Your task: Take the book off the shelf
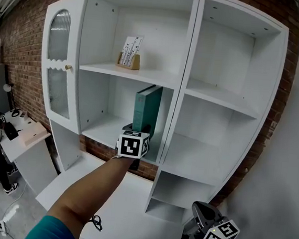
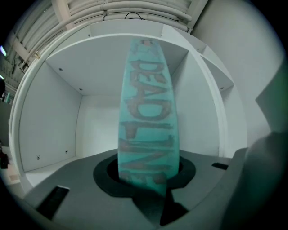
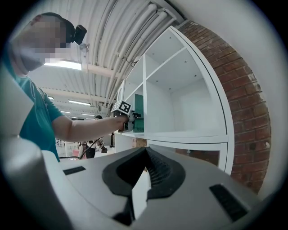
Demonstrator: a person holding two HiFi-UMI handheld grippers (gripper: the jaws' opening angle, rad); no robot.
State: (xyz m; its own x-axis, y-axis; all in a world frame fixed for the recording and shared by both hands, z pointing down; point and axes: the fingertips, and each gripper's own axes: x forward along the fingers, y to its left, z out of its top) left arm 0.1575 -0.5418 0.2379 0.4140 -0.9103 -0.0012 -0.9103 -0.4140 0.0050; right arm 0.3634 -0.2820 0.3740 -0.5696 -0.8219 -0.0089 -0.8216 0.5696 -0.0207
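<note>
**A:** One book [image 1: 146, 111] is our business. Where does it stand?

**B:** Upright on the middle surface [image 1: 105, 130] of the white shelf unit [image 1: 190, 52], in the left open bay. Its teal spine faces us and its far side is against the divider.

**A:** And our left hand-held gripper [image 1: 138, 130]?

**B:** It is right at the foot of that spine, with our arm stretched out to it. In the left gripper view the spine rises straight up from between the jaws, lettered DEADLINE. The jaws are clamped on its lower end, one on each side.

**A:** Does the book rest on the board?

**B:** We cannot tell. The marker cube [image 1: 133, 144] hides its bottom edge in the head view.

**A:** What about our right hand-held gripper [image 1: 199, 208]?

**B:** It is low at our right side, near the lowest bay and well apart from the book. Its jaws are drawn almost together, with only a thin slit between them and nothing in it. Its view shows the other one side on, at the book's edge.

**A:** What else do we see?

**B:** A wooden card holder [image 1: 129, 57] sits on the upper surface [image 1: 143, 75]. A ribbed-glass door [image 1: 58, 55] is at the far left, and a brick wall [image 1: 21, 35] is behind the unit.
</note>
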